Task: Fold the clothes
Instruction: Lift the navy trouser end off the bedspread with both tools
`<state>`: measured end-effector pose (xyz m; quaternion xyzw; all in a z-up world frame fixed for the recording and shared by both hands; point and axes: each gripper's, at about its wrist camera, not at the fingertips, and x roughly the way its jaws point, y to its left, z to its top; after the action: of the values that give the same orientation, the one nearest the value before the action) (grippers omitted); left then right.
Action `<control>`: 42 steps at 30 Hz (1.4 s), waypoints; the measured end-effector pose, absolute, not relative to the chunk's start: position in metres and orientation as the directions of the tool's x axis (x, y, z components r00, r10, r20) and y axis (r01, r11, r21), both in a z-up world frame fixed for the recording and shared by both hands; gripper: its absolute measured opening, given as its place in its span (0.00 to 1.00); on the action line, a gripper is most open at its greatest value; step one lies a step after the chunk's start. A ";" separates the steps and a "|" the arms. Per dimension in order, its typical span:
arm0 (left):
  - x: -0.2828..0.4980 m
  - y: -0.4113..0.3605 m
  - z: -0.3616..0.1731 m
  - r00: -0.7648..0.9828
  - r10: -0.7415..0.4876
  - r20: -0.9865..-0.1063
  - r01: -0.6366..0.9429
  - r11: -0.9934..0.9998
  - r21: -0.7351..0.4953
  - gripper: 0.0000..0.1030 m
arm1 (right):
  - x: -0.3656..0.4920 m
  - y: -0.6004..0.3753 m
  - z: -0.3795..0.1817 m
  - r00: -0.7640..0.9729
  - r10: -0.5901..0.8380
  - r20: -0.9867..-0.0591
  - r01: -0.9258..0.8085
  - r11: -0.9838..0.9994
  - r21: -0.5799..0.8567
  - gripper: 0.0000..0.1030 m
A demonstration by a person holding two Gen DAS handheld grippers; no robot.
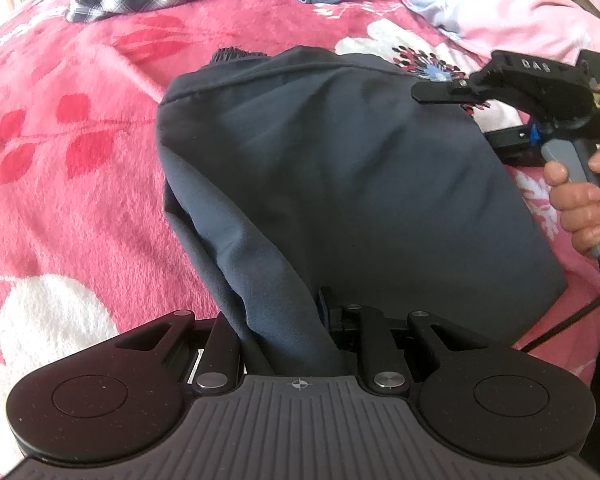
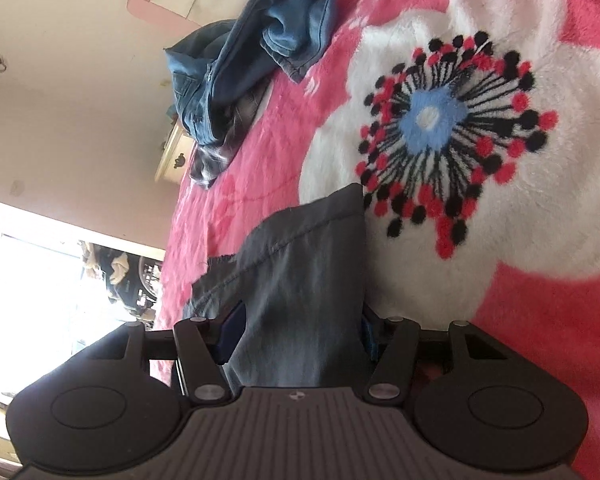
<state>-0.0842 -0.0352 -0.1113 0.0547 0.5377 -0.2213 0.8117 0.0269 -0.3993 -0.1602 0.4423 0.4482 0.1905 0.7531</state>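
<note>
Left gripper (image 1: 296, 344) is clamped tight on a bunched fold of the dark grey trousers (image 1: 340, 168), lifting it off the pink floral blanket (image 1: 80, 160) at 6 o'clock, probably to carry it over. Right gripper (image 2: 300, 336), at 3 o'clock, has jaws spread around another edge, apparently not pinching yet.

Both rigs look the same up close: the matte black left gripper (image 1: 296, 344) and right gripper (image 2: 300, 336) each have round disc pads either side, silver screws on the linkage arms, and a ribbed grey plate behind with a tiny crosshair mark.
</note>
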 end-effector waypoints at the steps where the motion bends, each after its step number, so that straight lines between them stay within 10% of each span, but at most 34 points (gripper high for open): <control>1: -0.084 -0.036 -0.111 0.325 -0.299 -0.897 0.420 0.896 -0.146 0.17 | 0.030 -0.399 -0.161 0.526 0.687 -0.501 0.111 0.528 0.842 0.59; 42: -0.085 -0.038 -0.115 0.330 -0.310 -0.892 0.441 0.886 -0.145 0.17 | 0.051 -0.379 -0.173 0.495 0.753 -0.433 0.030 0.484 0.875 0.44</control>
<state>-0.0852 -0.0379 -0.1146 0.0614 0.5309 -0.2309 0.8130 0.0512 -0.3786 -0.1735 0.4455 0.4393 0.2441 0.7409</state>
